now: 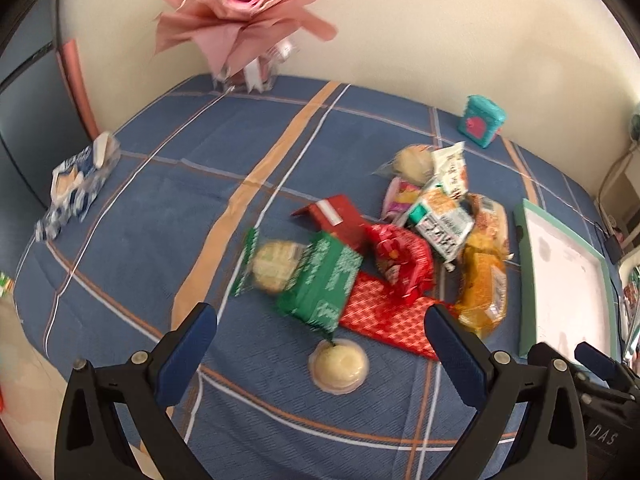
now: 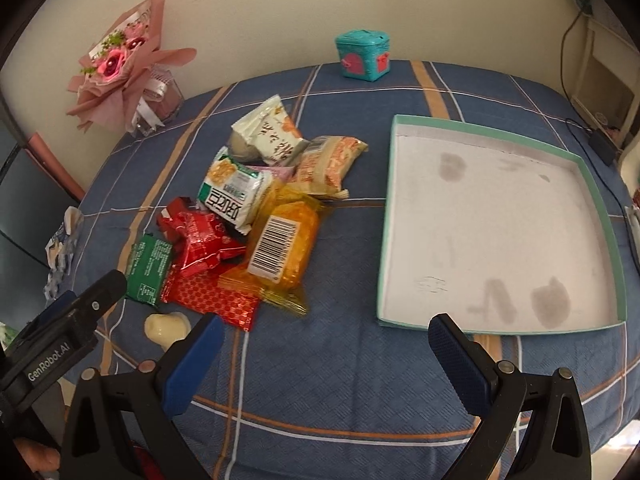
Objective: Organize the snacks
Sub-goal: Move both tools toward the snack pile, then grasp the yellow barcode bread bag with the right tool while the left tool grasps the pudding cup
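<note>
A heap of snack packets lies on the blue plaid cloth: a green packet point(image 1: 320, 282), a crumpled red packet point(image 1: 402, 258), a red checked packet point(image 1: 384, 314), an orange packet point(image 2: 282, 250) and a white-green packet point(image 2: 236, 196). A pale round cake point(image 1: 339, 364) lies alone in front of the heap. My left gripper point(image 1: 320, 342) is open and empty, just above that cake. My right gripper point(image 2: 326, 342) is open and empty over bare cloth, between the heap and an empty white tray with a teal rim point(image 2: 600, 184).
A pink bouquet point(image 1: 240, 8) stands at the back by the wall. A teal box point(image 2: 362, 54) sits at the far edge. A blue-white packet point(image 1: 76, 186) lies at the left edge. Cables hang at the right point(image 2: 568, 60).
</note>
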